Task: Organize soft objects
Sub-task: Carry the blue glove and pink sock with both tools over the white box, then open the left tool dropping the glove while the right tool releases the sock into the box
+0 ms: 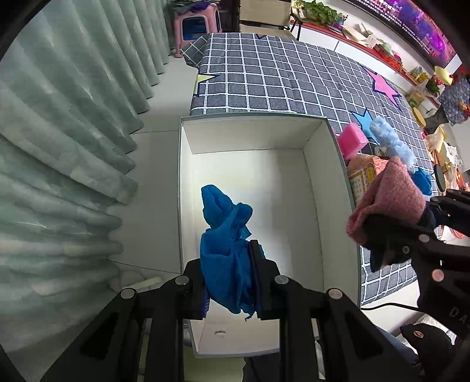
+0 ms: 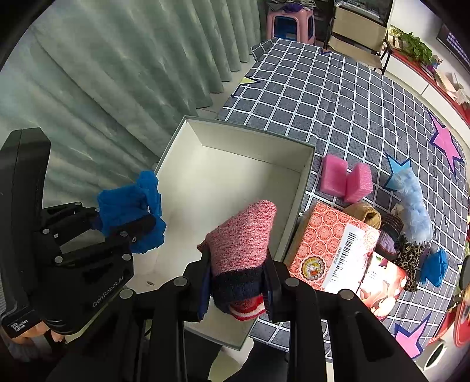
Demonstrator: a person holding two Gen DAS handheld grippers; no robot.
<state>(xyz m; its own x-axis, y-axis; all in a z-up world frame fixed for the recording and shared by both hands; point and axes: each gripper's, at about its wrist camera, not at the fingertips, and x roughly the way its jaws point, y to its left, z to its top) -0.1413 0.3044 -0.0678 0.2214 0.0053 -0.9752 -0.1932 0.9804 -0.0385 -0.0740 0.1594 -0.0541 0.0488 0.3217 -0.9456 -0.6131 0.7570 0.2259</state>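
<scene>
Holding a crumpled blue cloth (image 1: 226,258) clamped in your left gripper (image 1: 230,282), your right gripper (image 2: 239,288) pinches a pink knitted sock (image 2: 243,238), both above the white box (image 1: 326,188).

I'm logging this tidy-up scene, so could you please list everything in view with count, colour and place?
Box: one, white inside, at the mat's edge, nothing lying in it.
Mat: one, grey check with stars, on the floor.
Foam blocks: two, pink, on the mat right of the box.
Fluffy strip: one, light blue, on the mat.
Carton: one, orange patterned, beside the box.
Blue piece: one, on the mat at the pile's right edge.
Curtain: green-grey, left.
Stool: one, pink, far back.
Blue cloth: one, over the box, in the left claw.
Pink knit sock: one, in the right claw, over the box.
</scene>
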